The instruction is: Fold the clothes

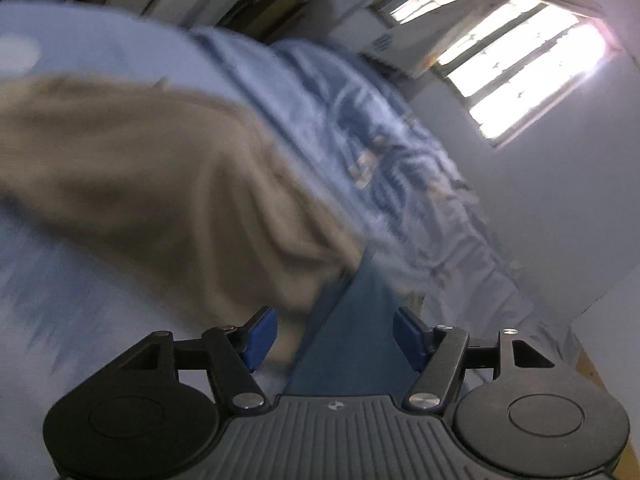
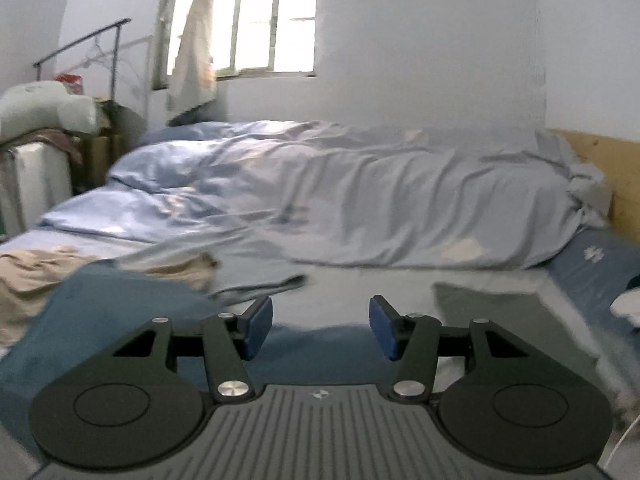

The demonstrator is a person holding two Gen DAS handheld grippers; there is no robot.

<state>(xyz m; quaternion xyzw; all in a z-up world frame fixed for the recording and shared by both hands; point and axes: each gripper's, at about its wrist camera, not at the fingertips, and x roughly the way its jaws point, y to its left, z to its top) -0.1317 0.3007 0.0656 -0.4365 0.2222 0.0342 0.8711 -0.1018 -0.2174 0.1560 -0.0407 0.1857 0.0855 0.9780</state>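
Both grippers hung over the bed (image 2: 400, 280) with jaws apart and nothing between them. Below the left gripper (image 1: 334, 334) lay a blue garment (image 1: 352, 344), its far end touching a rumpled tan garment (image 1: 160, 184). The right gripper (image 2: 320, 326) hovered over the same blue cloth, a crumpled duvet (image 2: 360, 200) beyond.
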